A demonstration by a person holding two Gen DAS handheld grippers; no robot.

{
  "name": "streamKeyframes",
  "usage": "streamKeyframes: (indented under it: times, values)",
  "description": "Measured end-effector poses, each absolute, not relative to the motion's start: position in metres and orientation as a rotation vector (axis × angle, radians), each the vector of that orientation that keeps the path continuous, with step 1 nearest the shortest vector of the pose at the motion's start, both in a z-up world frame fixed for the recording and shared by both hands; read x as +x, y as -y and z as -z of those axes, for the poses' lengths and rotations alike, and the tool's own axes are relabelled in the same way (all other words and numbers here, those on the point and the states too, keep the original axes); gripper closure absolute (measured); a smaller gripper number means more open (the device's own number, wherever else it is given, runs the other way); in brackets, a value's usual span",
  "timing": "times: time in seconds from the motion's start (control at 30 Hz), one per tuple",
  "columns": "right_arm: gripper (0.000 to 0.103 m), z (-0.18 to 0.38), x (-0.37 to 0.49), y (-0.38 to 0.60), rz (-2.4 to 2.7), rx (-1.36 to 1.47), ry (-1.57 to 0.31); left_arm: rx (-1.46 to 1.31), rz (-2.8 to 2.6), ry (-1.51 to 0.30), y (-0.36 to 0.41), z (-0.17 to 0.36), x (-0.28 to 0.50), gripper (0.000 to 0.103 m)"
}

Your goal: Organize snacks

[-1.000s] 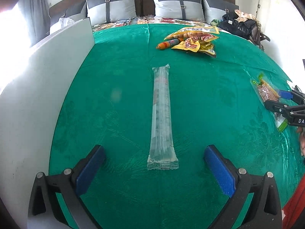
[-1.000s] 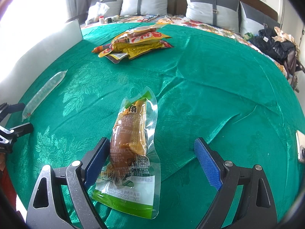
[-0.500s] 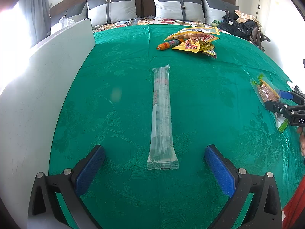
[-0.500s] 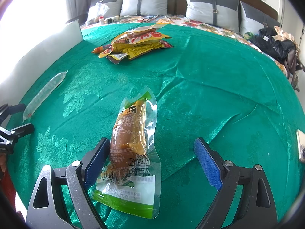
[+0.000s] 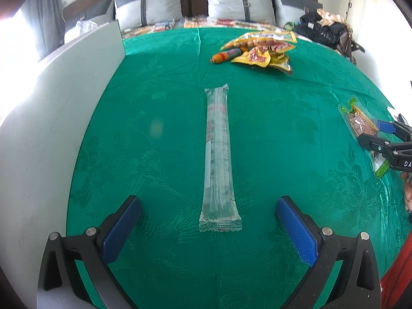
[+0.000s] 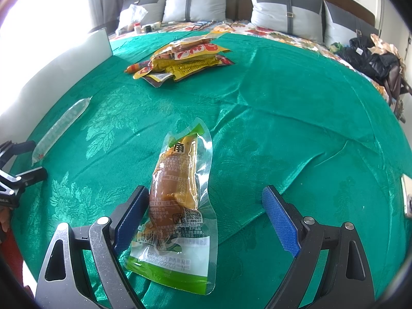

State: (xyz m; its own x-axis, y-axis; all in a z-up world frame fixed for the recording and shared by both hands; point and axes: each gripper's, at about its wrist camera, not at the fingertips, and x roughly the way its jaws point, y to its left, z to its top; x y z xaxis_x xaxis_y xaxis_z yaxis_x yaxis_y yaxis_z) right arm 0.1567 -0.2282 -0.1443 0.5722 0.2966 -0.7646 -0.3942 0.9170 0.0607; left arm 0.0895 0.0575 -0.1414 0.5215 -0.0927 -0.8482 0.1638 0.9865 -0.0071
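1. Your right gripper shows only as finger ends at the right edge of the left wrist view; the rest is cut off, and it covers part of the clear pouch lying there.
2. In the right wrist view, the left finger hides the near left edge of that pouch.
3. The print on the long clear sleeve is too faint to read.
4. The heap of yellow packets near the far edge of the green bedspread overlaps itself; you cannot count the packets.
5. A pale object at the bedspread's right edge is cut off and cannot be identified.
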Motion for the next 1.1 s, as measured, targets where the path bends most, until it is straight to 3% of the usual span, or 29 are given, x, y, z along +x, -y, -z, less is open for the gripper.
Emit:
streamKeyframes:
  times: [0.2, 0.3, 0.43, 0.7, 0.83, 0.9, 0.97, 1.1]
  values:
    - [0.012, 0.144, 0.157, 0.229, -0.407, -0.119, -0.872, 0.055, 0.135, -1.09, -0.06, 0.138, 0.119, 0.002]
    - [0.012, 0.144, 0.157, 0.229, -0.407, -0.12, -0.872, 0.067, 0.123, -1.075, -0.055, 0.136, 0.128, 0.016]
    - [0.012, 0.144, 0.156, 0.228, -0.402, -0.128, -0.871, 0.074, 0.17, -1.037, -0.048, 0.13, 0.13, 0.084]
    - [0.012, 0.115, 0.152, 0.242, -0.405, 0.003, -0.917, -0.035, 0.175, -1.06, -0.068, 0.127, 0.101, 0.085]
    - [0.012, 0.117, 0.18, 0.203, -0.374, -0.116, -1.07, -0.066, 0.165, -1.068, -0.072, 0.127, 0.091, 0.085]
    - [0.017, 0.128, 0.189, 0.191, -0.321, -0.179, -1.164, -0.088, 0.165, -1.076, -0.078, 0.126, 0.086, 0.085]
    - [0.052, 0.124, 0.187, 0.192, -0.286, -0.152, -1.177, -0.12, 0.168, -1.076, -0.086, 0.123, 0.079, 0.085]
    - [0.066, 0.108, 0.175, 0.196, -0.284, -0.101, -1.196, -0.195, 0.179, -1.061, -0.098, 0.112, 0.072, 0.085]
